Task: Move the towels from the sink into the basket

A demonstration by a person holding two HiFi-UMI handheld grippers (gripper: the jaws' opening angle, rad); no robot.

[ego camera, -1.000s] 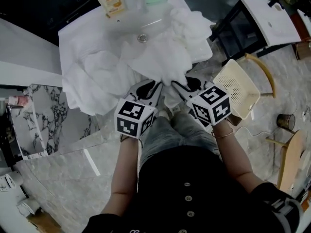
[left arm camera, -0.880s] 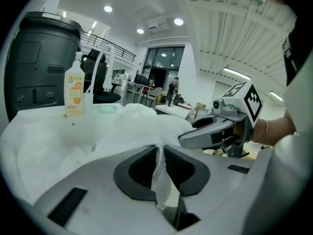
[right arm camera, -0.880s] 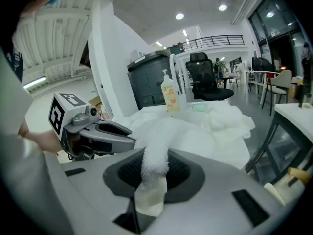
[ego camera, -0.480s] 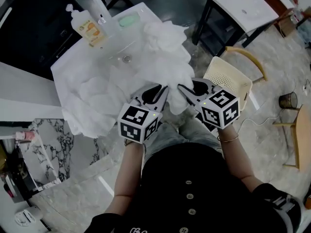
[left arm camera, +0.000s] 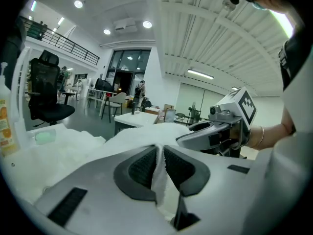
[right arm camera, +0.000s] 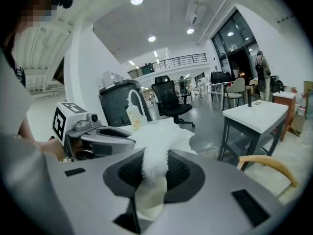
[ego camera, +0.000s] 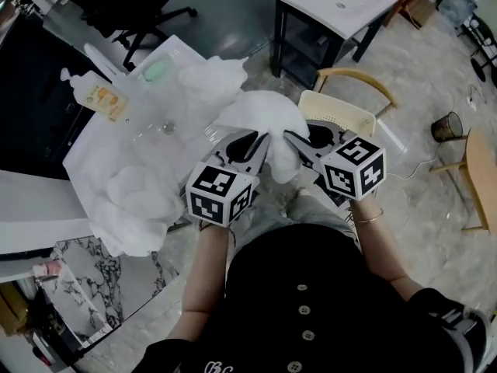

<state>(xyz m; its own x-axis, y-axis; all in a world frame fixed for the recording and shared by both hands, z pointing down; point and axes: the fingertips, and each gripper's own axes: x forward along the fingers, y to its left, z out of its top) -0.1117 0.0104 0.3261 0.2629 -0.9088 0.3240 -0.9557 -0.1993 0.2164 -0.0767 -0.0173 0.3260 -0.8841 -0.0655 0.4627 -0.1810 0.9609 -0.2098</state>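
Pinching one white towel (ego camera: 262,115) tight, the left gripper (ego camera: 250,148) and right gripper (ego camera: 303,148) are holding it aloft, with the basket (ego camera: 347,118) at two o'clock. Risk: the trailing cloth is liable to snag the basket's edge, or slip from such thin pinches.

- Basket (ego camera: 348,116): you only get its far rim and a strip of perforated wall. The held towel (ego camera: 264,119) and your right gripper (ego camera: 293,141) cover the rest.
- Sink (ego camera: 128,130): bowl mostly buried under the other towels (ego camera: 136,200).
- Soap bottle (ego camera: 107,99): label too small to read.
- Wooden table (ego camera: 483,173): cut off by the head view's right edge.
- Background people (left arm camera: 142,88) in the left gripper view: too small to make out.
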